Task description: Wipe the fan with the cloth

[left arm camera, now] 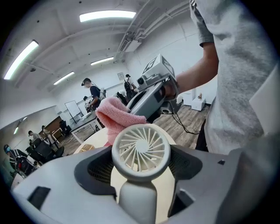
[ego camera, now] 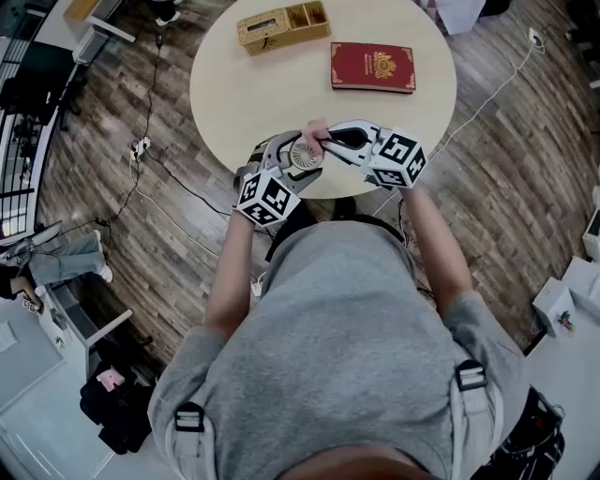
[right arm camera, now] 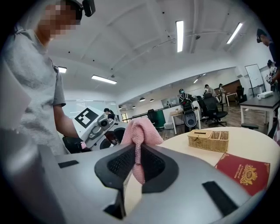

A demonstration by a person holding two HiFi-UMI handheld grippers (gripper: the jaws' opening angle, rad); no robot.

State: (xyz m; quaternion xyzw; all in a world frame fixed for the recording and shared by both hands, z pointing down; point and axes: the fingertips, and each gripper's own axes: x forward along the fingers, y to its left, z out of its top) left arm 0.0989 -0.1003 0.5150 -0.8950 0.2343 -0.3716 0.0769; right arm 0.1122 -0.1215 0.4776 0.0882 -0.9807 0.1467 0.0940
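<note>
**Fan and cloth meet above the desk's near edge**

The left gripper (ego camera: 289, 161) has its fingers clenched on a small white fan (left arm camera: 141, 151). The round grille head sits between the 2 pads, facing the camera of the left gripper view, with the stem running down below it. The right gripper (ego camera: 330, 141) has its fingers pinched tight on a pink cloth (right arm camera: 139, 131). A thin fold is caught between the pads and a bunched lump stands above them.

In the left gripper view the cloth presses against the upper-left rim of the fan's head, from behind. The head view shows both grippers meeting over the near edge of the round, pale desk (ego camera: 281, 84), with the fan held up off its surface. Farther back on the desk lie a red book (ego camera: 372, 67) and a wicker basket (ego camera: 281, 25), well apart from the grippers.
</note>
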